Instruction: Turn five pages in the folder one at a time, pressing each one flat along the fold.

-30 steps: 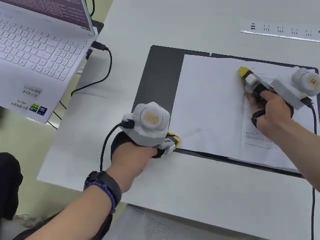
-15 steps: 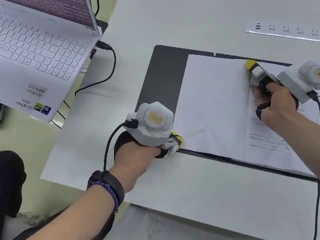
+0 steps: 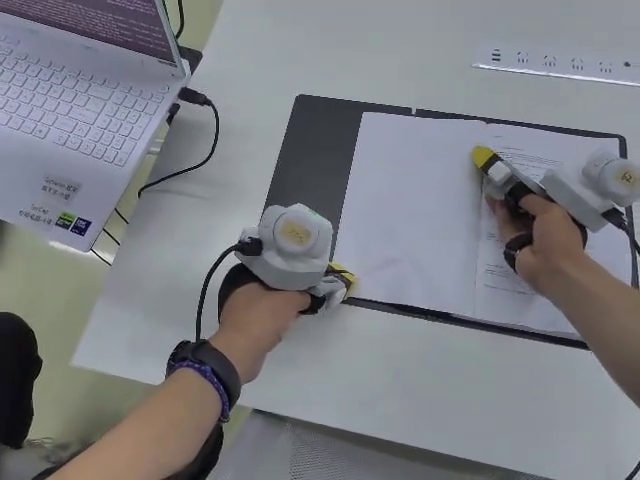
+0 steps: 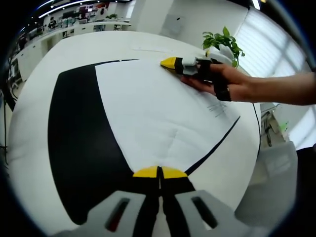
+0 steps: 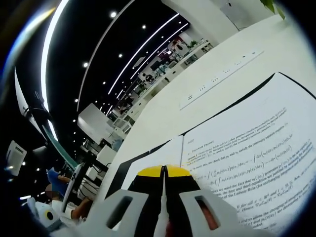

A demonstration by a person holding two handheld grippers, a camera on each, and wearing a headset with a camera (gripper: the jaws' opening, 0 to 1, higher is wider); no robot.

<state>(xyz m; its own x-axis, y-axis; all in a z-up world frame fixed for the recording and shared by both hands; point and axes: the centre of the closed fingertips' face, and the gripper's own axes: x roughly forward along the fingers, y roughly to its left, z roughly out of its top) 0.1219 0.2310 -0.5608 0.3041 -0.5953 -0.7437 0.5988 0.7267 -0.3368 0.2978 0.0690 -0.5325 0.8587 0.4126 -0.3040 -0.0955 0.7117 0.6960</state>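
Head view: our closed left tongs [image 3: 343, 279] pin the blank page [image 3: 410, 205] so closed right tongs [image 3: 484, 158] can flatten the fold [image 3: 477, 270].

My right hand [image 3: 545, 240] covers part of the printed page [image 3: 497, 285], its text too small to read. The laptop [image 3: 70, 100] beside the workbench's [image 3: 400, 380] left edge is cut off.

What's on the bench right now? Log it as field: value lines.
folder: open, lying flat
blank page: on left half
printed page: on right half
left gripper: fingers shut, at blank page's near edge
right gripper: fingers shut, tips at the fold near the top
laptop: open, left of folder
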